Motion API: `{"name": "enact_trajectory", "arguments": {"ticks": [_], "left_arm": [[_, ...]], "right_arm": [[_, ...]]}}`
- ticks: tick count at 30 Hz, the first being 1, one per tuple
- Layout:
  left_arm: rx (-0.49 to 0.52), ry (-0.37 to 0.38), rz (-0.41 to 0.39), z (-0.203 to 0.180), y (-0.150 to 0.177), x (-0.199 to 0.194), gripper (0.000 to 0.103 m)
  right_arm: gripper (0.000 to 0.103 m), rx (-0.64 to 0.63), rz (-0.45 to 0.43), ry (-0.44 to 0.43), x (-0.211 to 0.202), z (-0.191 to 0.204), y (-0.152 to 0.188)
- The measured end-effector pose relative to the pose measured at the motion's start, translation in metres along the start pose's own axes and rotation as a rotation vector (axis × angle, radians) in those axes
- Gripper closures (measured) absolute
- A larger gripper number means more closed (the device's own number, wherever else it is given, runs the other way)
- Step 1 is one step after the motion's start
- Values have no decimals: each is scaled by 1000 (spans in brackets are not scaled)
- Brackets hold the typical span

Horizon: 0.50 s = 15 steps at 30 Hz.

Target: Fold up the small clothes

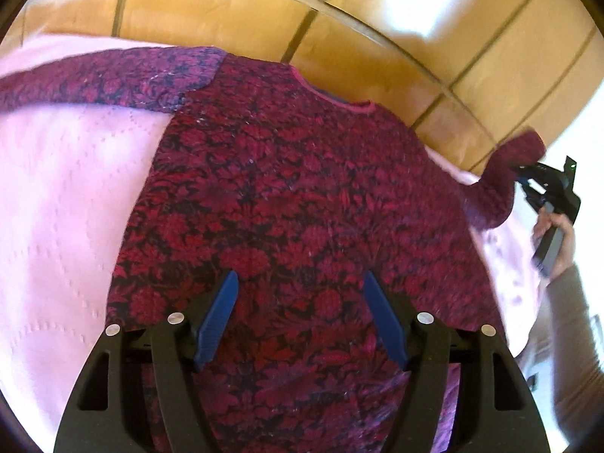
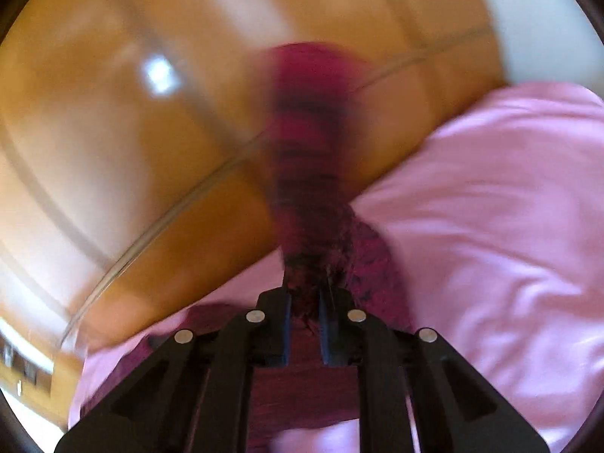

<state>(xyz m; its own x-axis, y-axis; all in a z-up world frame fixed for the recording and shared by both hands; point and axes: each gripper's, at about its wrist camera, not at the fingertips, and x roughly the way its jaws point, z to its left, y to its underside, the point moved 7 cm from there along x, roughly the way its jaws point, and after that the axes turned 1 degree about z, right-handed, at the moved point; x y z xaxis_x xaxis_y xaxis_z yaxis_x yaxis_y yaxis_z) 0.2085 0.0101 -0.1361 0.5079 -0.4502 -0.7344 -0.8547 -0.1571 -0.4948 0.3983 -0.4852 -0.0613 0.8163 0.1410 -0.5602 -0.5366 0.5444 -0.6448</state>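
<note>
Orange-brown floor tiles (image 1: 377,49) fill the top of the left wrist view, above one pink quilted cover (image 1: 68,196). One dark red, flower-patterned knitted sweater (image 1: 287,188) lies flat on it, mid-frame. Two grippers show: the left gripper (image 1: 300,315) hangs over the hem with jaws spread and nothing between them; the right gripper (image 2: 305,330), jaws clenched, grasps one sleeve (image 2: 313,143) and holds it raised, at right.

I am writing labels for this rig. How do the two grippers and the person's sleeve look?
Both the left gripper and the right gripper have black frames with round silver pins and ribbed blue finger pads. The sleeve is grey-brown. No cables are visible.
</note>
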Motion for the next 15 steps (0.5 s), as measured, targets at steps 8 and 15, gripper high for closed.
{"name": "enact_trajectory", "arguments": {"ticks": [8, 15], "left_arm": [[-83, 71, -48, 7, -33, -15, 36], [-109, 113, -59, 4, -67, -7, 40]], "right_arm": [[93, -277, 236, -119, 82, 169, 113], [81, -468, 381, -110, 115, 238, 206]]}}
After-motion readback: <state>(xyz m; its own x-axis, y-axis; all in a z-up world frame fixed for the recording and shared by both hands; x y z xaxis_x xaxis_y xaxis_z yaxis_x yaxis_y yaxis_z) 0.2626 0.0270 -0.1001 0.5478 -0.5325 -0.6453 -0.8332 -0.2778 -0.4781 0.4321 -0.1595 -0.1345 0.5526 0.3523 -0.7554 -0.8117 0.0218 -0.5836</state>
